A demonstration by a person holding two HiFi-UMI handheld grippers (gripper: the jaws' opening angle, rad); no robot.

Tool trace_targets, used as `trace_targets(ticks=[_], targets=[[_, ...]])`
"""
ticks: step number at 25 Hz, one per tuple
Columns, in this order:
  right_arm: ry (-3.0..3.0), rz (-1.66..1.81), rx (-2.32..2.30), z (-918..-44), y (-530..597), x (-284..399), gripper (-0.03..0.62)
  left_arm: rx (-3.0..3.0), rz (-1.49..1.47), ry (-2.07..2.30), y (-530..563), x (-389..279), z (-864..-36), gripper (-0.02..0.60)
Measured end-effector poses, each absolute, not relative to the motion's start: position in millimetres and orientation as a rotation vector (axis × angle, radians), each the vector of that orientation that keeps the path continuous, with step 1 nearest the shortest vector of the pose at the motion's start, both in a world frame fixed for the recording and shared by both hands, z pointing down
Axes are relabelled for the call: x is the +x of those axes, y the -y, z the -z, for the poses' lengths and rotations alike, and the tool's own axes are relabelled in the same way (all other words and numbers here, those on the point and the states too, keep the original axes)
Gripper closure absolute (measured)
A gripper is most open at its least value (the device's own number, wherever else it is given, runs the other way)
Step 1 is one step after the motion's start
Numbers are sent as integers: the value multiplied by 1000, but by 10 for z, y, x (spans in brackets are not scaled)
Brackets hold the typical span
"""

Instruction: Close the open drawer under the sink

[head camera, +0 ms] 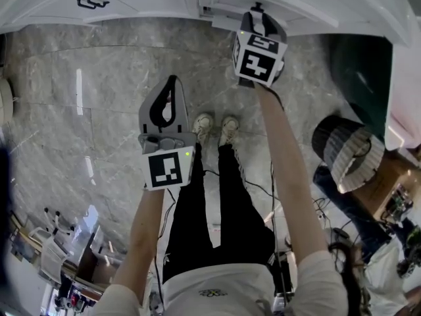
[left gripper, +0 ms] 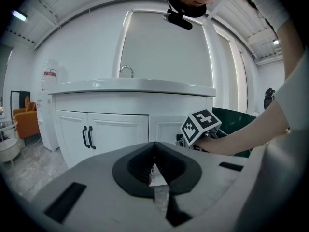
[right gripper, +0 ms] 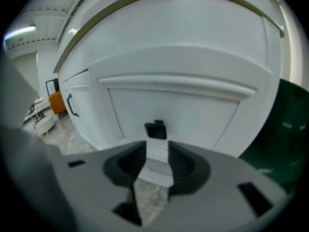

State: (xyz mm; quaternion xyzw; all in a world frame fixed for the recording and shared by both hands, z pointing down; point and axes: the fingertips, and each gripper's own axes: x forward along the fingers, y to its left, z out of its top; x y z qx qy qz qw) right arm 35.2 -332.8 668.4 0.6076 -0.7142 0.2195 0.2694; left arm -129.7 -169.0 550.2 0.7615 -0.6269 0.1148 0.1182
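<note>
The white drawer front under the sink counter fills the right gripper view, with its small black handle at the centre. In the head view the drawer juts slightly from the white cabinet at the top. My right gripper is open and points at the drawer; the handle sits just beyond its fingertips, and nothing is held. From above, the right gripper reaches the drawer face. My left gripper hangs back over the floor, shut and empty. Its tips meet in the left gripper view.
Left of the drawer are two cabinet doors with black handles, and a faucet stands on the counter. A dark green object stands at the right, a black ribbed shade below it. My shoes stand on grey marble floor.
</note>
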Motion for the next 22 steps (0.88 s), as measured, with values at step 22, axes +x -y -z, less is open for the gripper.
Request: trace_targets(ticks=[22], targets=[[1957, -556, 1837, -5215, 3237, 610, 488, 2405, -91, 1829, 2051, -876, -4268, 560]])
